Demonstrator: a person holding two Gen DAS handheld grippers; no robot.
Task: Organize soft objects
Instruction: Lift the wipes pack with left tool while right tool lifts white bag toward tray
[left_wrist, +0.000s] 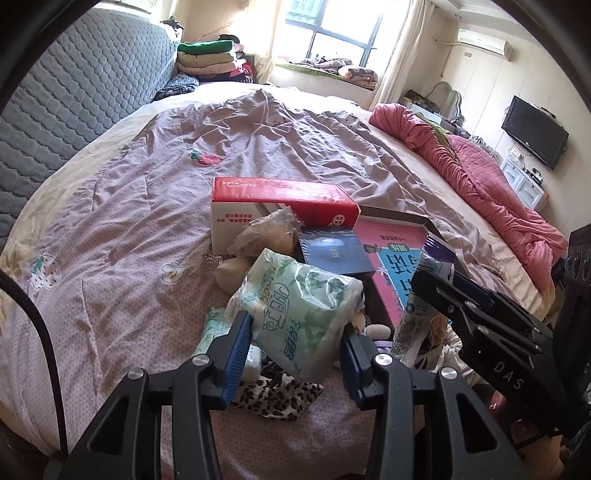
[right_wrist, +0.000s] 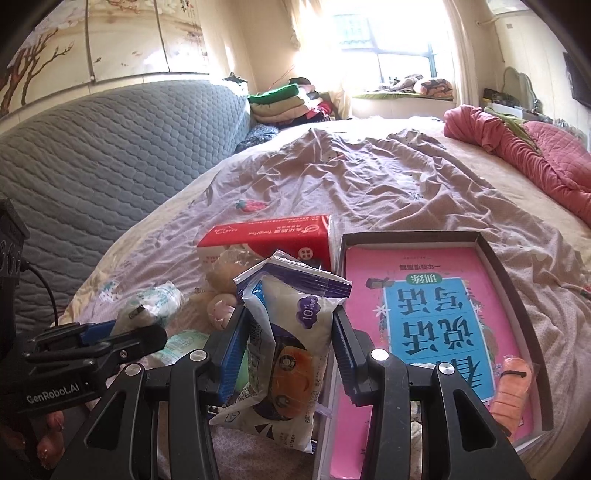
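purple pack (right_wrist: 291, 332) upright in right tool (right_wrist: 286, 354)

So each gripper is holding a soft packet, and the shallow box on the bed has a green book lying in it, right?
Nearly. The book in the shallow box is pink with a blue panel, not green; the right wrist view shows it. The left gripper does hold a green-printed packet, and the right gripper a purple-and-white packet.

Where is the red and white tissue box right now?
In both wrist views the red and white tissue box lies on the bed, behind the clutter pile and just left of the shallow box holding the pink book.
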